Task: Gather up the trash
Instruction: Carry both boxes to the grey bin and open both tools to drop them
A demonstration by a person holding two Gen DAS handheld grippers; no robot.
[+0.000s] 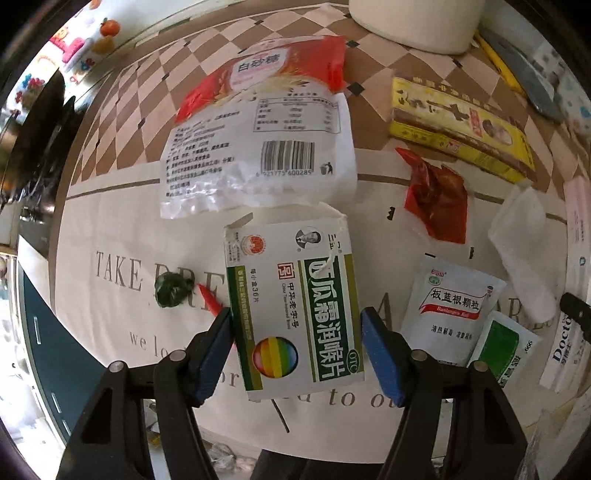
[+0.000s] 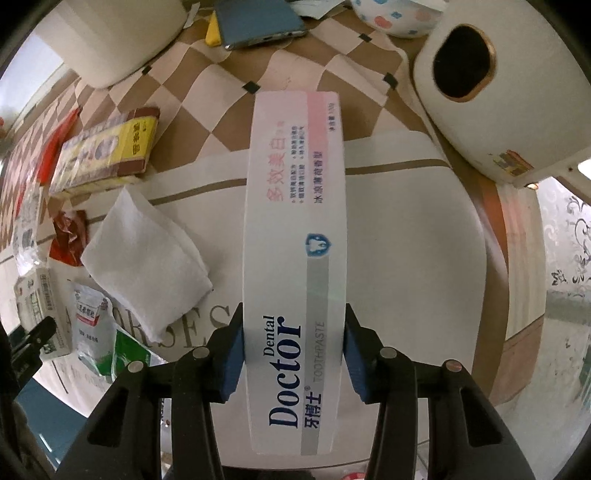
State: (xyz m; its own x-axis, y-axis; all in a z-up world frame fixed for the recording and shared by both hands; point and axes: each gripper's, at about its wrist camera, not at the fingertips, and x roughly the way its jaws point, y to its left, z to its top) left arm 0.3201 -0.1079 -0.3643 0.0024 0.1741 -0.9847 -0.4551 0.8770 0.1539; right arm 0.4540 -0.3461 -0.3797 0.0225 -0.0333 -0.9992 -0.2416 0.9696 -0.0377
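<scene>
Gripping both sides: left gripper (image 1: 296, 345) clamped on torn green-and-white lozenge box (image 1: 293, 306), blue pads (image 1: 380, 354) flush against its long edges, box held above printed tablecloth (image 1: 110, 229); cannot tell if box bottom touches cloth. Right gripper (image 2: 294, 356) shut tight on long white Doctor toothpaste box (image 2: 295, 229), box running away from camera over table, far end near white trash bin (image 2: 476, 85) with dark oval opening at far right. Left view clutter: sugar bag (image 1: 266, 122) just beyond lozenge box, yellow carton (image 1: 458, 125) far right, crumpled red wrapper (image 1: 437, 199) between carton and white sachet (image 1: 452, 302), green sachet (image 1: 502, 347) overlapping white one on near side, folded white tissue (image 1: 521, 243) at right, dark green wad (image 1: 170, 291) at left beside red scrap (image 1: 208, 301). Right view: same tissue left of toothpaste box, phone (image 2: 258, 22) at far edge.
</scene>
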